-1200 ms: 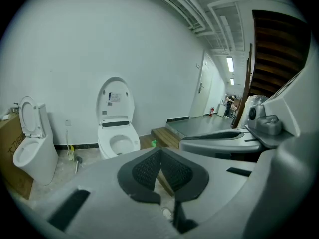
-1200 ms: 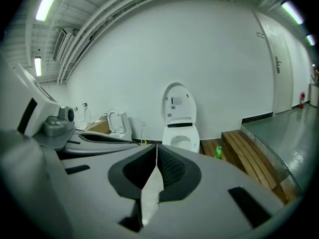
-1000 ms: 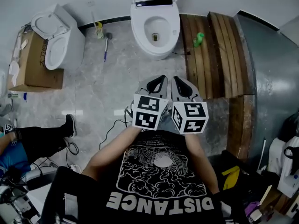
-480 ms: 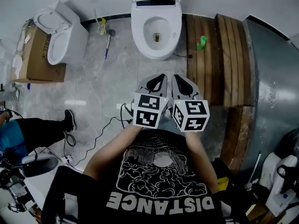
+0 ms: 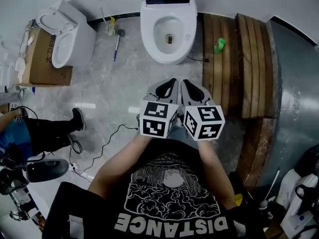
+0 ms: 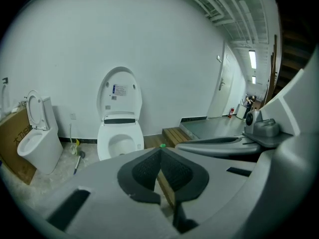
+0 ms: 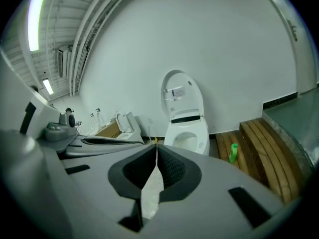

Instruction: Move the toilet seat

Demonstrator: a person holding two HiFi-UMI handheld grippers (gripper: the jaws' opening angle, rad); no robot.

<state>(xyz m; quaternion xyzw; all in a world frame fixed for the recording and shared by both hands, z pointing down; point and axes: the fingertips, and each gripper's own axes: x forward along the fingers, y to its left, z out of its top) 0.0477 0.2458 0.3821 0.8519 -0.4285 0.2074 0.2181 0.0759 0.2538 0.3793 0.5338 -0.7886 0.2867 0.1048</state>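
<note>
A white toilet (image 5: 168,29) stands against the far wall, its bowl open. Its lid and seat (image 6: 119,91) are raised upright against the wall, also visible as the lid and seat (image 7: 182,96) in the right gripper view. I hold both grippers side by side in front of my chest, pointed at the toilet and well short of it. My left gripper (image 5: 172,82) is shut with nothing in it, its pads (image 6: 149,169) pressed together. My right gripper (image 5: 185,82) is shut and empty too, pads (image 7: 168,167) meeting.
A second toilet (image 5: 62,34) stands at the left beside a cardboard box (image 5: 42,66). A brush (image 5: 115,41) lies near the wall. A green bottle (image 5: 219,45) sits on wooden planks (image 5: 239,63). A grey platform (image 5: 294,83) is at the right. A seated person's leg (image 5: 50,131) and a cable (image 5: 107,143) are at the left.
Both grippers stay shut and side by side. The view has turned slightly, so the room has slid a little to the right. The leg at the left has shifted.
</note>
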